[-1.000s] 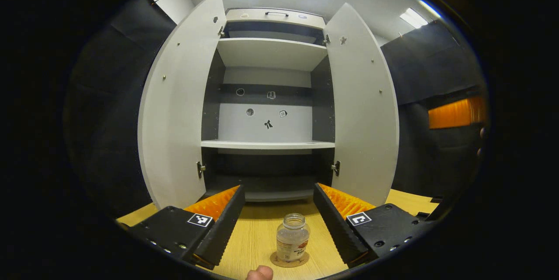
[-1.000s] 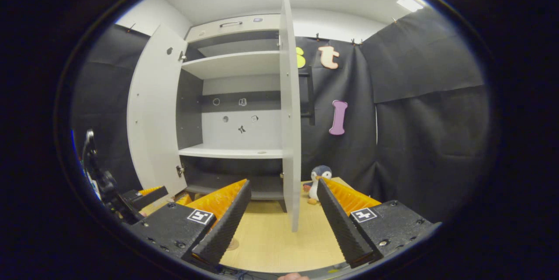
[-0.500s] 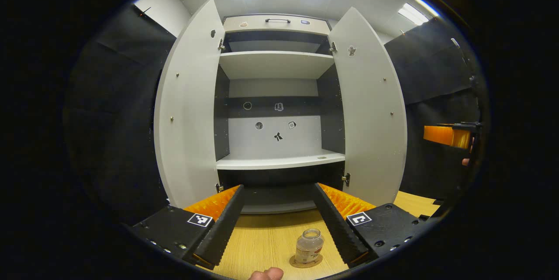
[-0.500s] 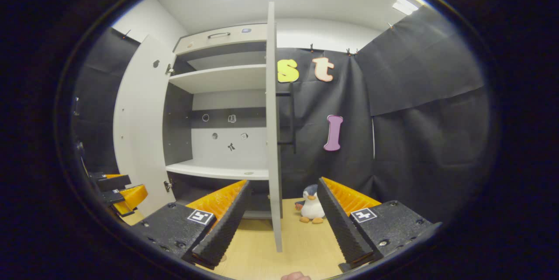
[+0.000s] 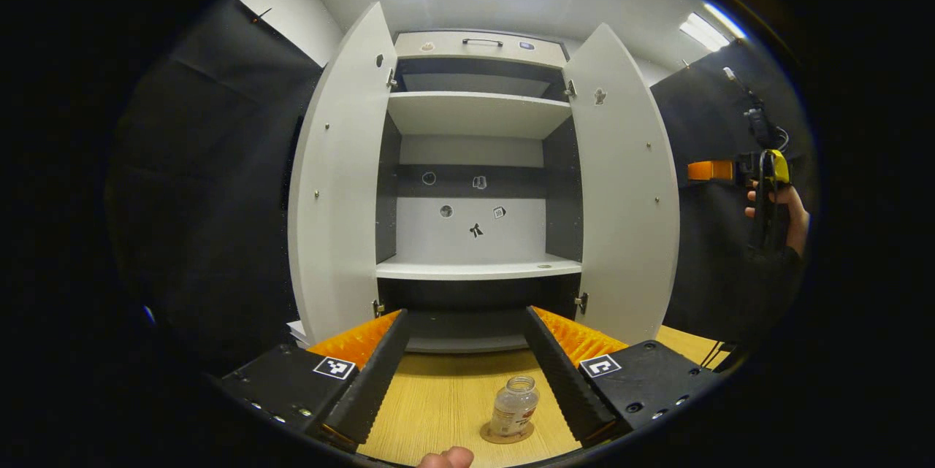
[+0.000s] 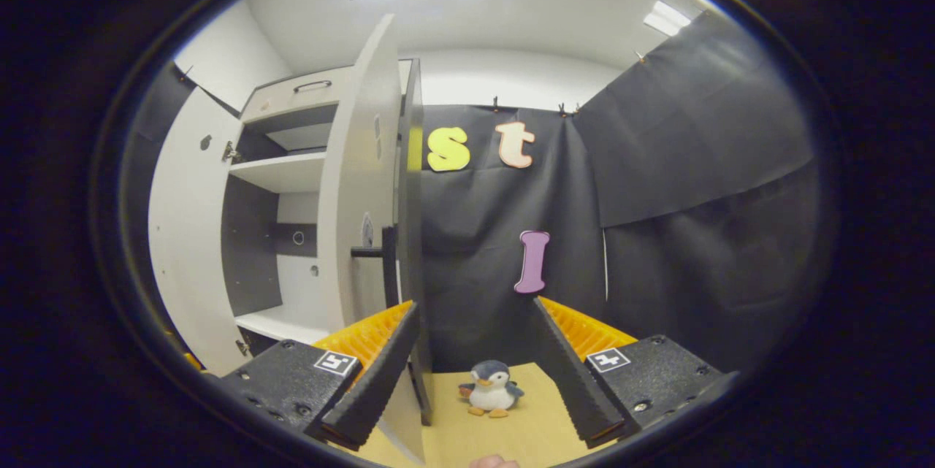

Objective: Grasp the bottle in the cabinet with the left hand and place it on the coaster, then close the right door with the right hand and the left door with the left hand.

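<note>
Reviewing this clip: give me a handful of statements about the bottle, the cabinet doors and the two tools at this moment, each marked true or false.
1. The bottle stands upright on the coaster. True.
2. The left tool is shut on the bottle. False: its fingers are spread wide, and the bottle stands free between them.
3. Both cabinet doors are closed. False: the left door and the right door both stand open in the left gripper view.
4. The cabinet shelf at mid height holds no bottle. True.
5. A toy penguin sits on the wooden table ahead of the right tool. True.
6. The right tool grips the right door's handle. False: it is open, holding nothing.
</note>
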Available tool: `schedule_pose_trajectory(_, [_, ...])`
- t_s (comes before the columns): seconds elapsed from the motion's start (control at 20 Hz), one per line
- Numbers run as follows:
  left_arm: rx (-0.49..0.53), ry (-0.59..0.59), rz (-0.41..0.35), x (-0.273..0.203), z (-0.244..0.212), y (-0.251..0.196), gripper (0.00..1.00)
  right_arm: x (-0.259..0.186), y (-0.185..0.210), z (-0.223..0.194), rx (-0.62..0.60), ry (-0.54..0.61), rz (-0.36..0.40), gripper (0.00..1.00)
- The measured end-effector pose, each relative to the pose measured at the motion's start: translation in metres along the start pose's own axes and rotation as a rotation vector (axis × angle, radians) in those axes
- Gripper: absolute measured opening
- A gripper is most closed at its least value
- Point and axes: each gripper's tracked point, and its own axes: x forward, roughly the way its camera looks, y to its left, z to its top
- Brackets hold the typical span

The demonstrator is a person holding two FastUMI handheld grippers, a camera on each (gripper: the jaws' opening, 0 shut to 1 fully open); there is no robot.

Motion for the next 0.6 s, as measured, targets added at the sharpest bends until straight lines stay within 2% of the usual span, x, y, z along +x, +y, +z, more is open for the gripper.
schedule_pose_trajectory(0.05, [0.004, -0.005, 0.001, -0.001, 0.001, 0.000, 0.96, 0.007, -0.001, 0.000, 0.001, 0.003, 0.002, 0.95])
schedule_pose_trajectory(0.1, [0.007, -0.007, 0.004, -0.003, 0.002, 0.002, 0.96, 0.014, -0.002, -0.001, -0.002, 0.012, 0.003, 0.99])
schedule_pose_trajectory(0.35, [0.008, 0.007, 0.018, -0.010, -0.004, 0.005, 0.95, 0.033, 0.009, -0.016, -0.008, 0.069, 0.032, 0.99])
schedule_pose_trajectory(0.45, [0.009, 0.017, 0.024, -0.012, -0.008, 0.006, 0.95, 0.033, 0.012, -0.015, -0.018, 0.055, 0.037, 0.97])
schedule_pose_trajectory(0.5, [0.011, 0.020, 0.028, -0.013, -0.008, 0.007, 0.96, 0.032, 0.012, -0.016, -0.027, 0.059, 0.036, 0.91])
schedule_pose_trajectory(0.55, [0.012, 0.020, 0.030, -0.013, -0.009, 0.008, 0.96, 0.032, 0.012, -0.015, -0.030, 0.053, 0.033, 0.96])
schedule_pose_trajectory(0.6, [0.013, 0.020, 0.032, -0.015, -0.009, 0.008, 0.95, 0.031, 0.013, -0.016, -0.046, 0.058, 0.036, 0.96])
